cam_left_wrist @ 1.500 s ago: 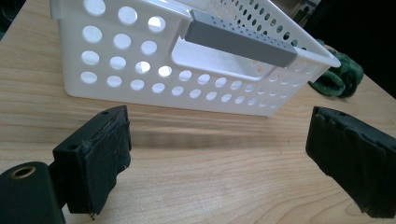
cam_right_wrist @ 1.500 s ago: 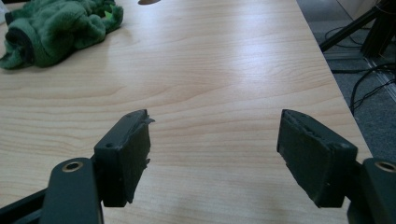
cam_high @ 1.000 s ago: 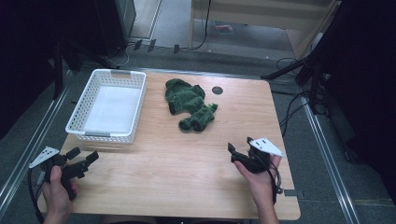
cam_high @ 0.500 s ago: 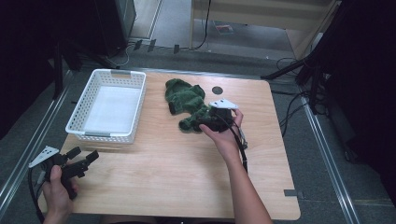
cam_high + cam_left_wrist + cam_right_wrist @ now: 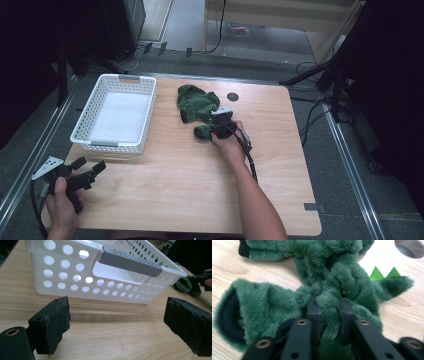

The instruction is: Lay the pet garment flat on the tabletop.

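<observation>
The green garment [image 5: 337,277] is plush, shaggy cloth with matt black lining at its cuffs. The basket [image 5: 105,287] is smooth, perforated white plastic with a grey matt handle. The tabletop [image 5: 190,185] is pale, satin-finished wood grain.
</observation>
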Available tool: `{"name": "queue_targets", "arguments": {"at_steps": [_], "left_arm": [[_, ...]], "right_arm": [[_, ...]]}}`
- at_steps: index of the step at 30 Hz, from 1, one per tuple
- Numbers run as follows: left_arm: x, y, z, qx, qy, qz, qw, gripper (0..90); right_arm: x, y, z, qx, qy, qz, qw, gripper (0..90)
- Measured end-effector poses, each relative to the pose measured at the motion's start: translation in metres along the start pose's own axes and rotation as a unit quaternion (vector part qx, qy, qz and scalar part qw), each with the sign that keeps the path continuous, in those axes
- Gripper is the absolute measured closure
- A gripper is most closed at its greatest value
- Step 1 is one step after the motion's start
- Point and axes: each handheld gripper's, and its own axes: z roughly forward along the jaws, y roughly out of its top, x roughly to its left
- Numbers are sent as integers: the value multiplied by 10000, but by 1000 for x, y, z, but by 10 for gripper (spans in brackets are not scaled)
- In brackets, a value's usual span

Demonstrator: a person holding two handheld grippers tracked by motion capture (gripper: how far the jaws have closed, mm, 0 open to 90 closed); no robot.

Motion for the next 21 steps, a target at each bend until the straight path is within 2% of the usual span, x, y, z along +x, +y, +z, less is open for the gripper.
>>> {"name": "queue_targets", "arguments": {"at_steps": [2,4,8,10,11,12,14,15,17,18,19,21], "left_arm": [[0,1,-2,-62,50,45,10000,72],[-3,1,-3,-81,82,124,9999,72],[-10,2,-7,-118,124,285,9994,72],[-24,3,-7,-156,-19,353,9993,72],[-24,3,-7,-156,-19,353,9993,72],[-35,4,-5,-173,-106,432,9989,72],[-51,5,-3,-180,-239,585,9978,72],[-57,6,-2,-172,-278,648,9974,72],[-71,9,0,-204,-425,739,9962,72],[-71,9,0,-204,-425,739,9962,72],[-86,13,2,-248,-578,790,9949,72],[-97,16,6,-245,-684,809,9941,72]], "right_arm": [[-2,0,-7,-154,89,-16,9998,833],[-1,1,-19,-426,178,12,9989,839],[-2,3,-55,-1017,414,68,9939,840],[-2,5,-74,-1246,524,81,9908,840],[-2,5,-74,-1246,524,81,9908,840],[-1,7,-97,-1510,660,82,9863,840],[1,6,-116,-1684,731,37,9830,840],[4,4,-129,-1788,849,33,9802,840],[10,-1,-145,-1906,919,-83,9773,839],[10,-1,-145,-1906,919,-83,9773,839],[18,-12,-164,-2034,1026,-180,9735,839],[25,-23,-176,-2084,1104,-191,9716,839]]}}
